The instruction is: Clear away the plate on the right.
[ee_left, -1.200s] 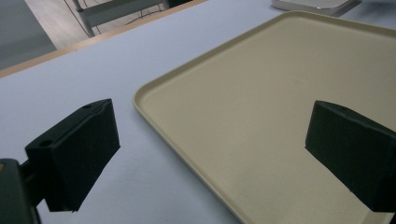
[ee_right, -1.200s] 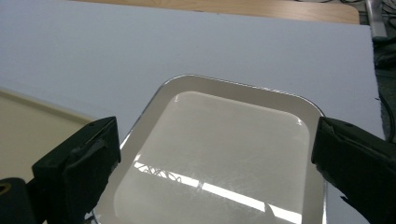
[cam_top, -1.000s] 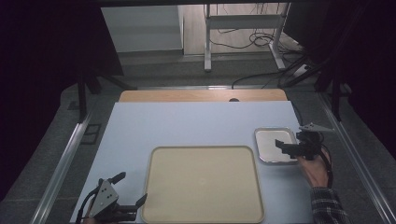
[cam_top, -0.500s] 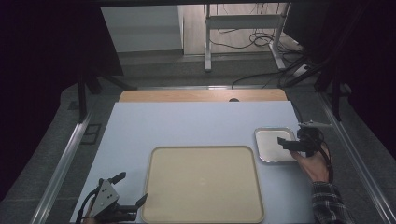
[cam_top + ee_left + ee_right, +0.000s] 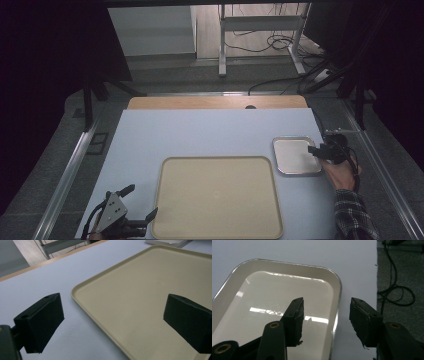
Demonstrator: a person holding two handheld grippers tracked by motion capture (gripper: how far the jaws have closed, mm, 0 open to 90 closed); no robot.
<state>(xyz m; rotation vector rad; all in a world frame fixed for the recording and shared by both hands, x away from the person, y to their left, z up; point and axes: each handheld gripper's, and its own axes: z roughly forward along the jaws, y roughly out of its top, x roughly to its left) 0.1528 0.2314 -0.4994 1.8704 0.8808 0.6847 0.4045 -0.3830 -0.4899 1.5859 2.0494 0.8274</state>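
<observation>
Right hand-held gripper stood open, empty, straddling the metal tray rim (thin, slick); a shallow bite risked slippage.

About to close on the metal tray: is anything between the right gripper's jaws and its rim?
Nothing visible. The right gripper is open, its jaws either side of the metal tray's right rim, with bare rim and table in the gap.
</observation>
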